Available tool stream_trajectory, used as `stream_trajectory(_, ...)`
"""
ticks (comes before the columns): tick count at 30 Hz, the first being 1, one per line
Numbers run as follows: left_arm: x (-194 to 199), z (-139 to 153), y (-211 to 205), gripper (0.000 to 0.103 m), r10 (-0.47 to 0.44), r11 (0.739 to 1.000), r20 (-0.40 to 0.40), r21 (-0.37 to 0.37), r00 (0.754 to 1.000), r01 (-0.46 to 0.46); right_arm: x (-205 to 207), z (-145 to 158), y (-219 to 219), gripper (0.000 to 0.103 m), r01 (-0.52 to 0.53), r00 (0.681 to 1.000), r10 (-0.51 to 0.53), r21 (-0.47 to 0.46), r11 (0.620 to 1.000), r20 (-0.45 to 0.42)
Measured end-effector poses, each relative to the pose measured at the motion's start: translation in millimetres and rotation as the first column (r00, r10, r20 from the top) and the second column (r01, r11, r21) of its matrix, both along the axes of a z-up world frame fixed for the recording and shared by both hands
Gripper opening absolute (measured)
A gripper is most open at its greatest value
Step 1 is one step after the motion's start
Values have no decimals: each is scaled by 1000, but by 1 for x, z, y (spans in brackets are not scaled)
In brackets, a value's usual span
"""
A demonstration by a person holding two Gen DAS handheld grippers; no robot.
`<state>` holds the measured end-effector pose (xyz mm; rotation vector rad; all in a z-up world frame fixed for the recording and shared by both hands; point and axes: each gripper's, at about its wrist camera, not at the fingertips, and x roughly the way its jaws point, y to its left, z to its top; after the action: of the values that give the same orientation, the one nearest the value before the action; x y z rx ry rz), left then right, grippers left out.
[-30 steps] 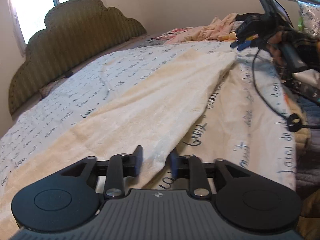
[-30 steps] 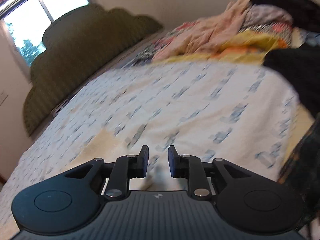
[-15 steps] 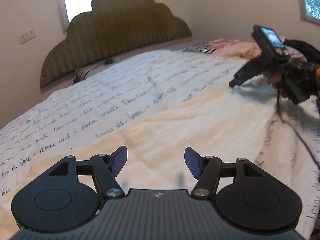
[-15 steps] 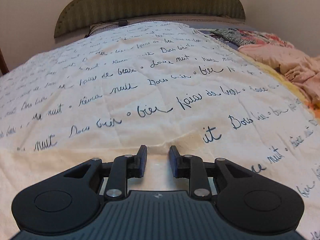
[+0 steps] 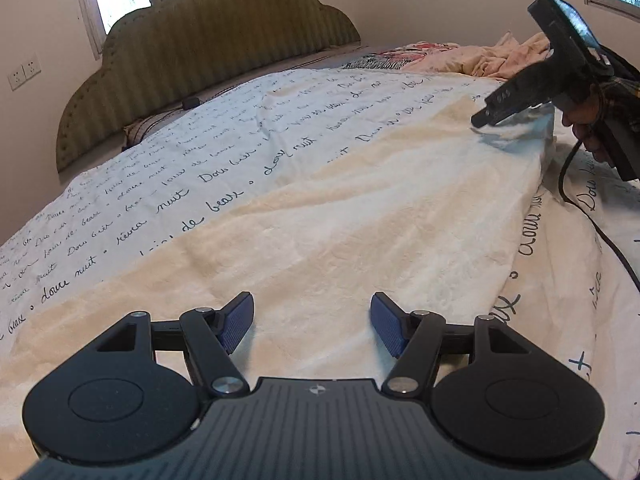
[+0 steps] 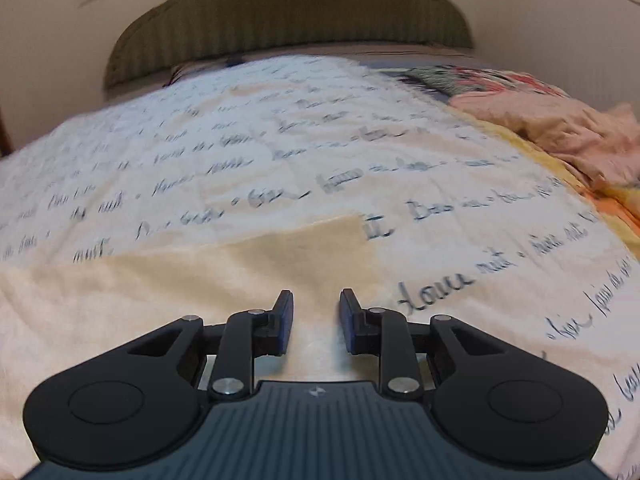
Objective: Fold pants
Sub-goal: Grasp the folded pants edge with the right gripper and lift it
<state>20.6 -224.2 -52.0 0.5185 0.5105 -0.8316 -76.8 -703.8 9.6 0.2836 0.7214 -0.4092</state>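
Observation:
Cream fleece pants (image 5: 360, 220) lie spread flat across the script-printed bed cover (image 5: 240, 140). My left gripper (image 5: 312, 328) hovers just over their near end, open wide, its blue pads empty. At the far right of the left wrist view my right gripper (image 5: 480, 120), held by a hand (image 5: 588, 128), points down at the pants' far end. In the right wrist view, the right gripper (image 6: 316, 320) has a narrow gap between its pads and nothing in it. It sits over a corner of the pants (image 6: 300, 256).
A green scalloped headboard (image 5: 208, 48) closes the far side of the bed. Crumpled pink clothes (image 6: 560, 128) and a colourful quilt lie at the right. A black cable (image 5: 568, 184) trails from the right gripper over the cover.
My left gripper's jaws have spread much wider and it has swung over the pants. The right gripper has rolled level and slid sideways to the pants' corner, its gap barely wider.

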Motion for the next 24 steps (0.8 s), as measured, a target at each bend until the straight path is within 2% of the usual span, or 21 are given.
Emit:
stream_trajectory(1,-2,3,3,69,-3,1000,9,-16,1000,3,-12,7,-5,25,40,997,-42,28,999,67)
stream_trajectory(3,-4,7,9,72,2,997,22,-71,1000,-1,-44,20,-14,26,106,969,-129,120,987,209)
stream_trajectory(4,-5,8,10,74,8,996,23,-94,1000,-6,-58,21,-18,29,131,956,-169,166,977,239)
stream_trajectory(7,-3,4,7,77,17,993,-4,-120,1000,-17,-101,15,-31,41,190,913,-303,372,909,272)
stream_trajectory(8,-3,1,5,77,14,994,-16,-110,1000,-15,-115,10,-35,43,191,902,-338,453,871,270)
stream_trajectory(10,-5,-5,2,77,15,995,-20,-98,1000,-17,-136,-2,-37,44,195,882,-394,563,803,257)
stream_trajectory(11,-6,-7,2,78,17,995,-12,-100,1000,-18,-142,-7,-37,48,189,879,-404,594,782,252)
stream_trajectory(13,-7,-9,2,79,19,995,2,-101,1000,-19,-148,-15,-34,61,183,884,-409,639,747,226)
stream_trajectory(14,-7,-10,2,81,22,994,3,-103,1000,-22,-150,-18,-32,63,196,883,-422,653,731,208)
stream_trajectory(16,-6,-10,3,83,29,993,-2,-110,1000,-29,-153,-21,-27,63,203,872,-443,671,713,207)
stream_trajectory(18,-5,-11,4,84,35,993,-5,-114,999,-35,-155,-21,-22,63,186,865,-445,676,713,231)
stream_trajectory(21,-5,-11,3,85,40,993,-9,-115,999,-40,-139,-24,-16,63,129,901,-373,681,721,224)
stream_trajectory(24,-5,-9,4,85,38,993,-5,-114,999,-38,-128,-32,-15,62,140,905,-374,688,712,203)
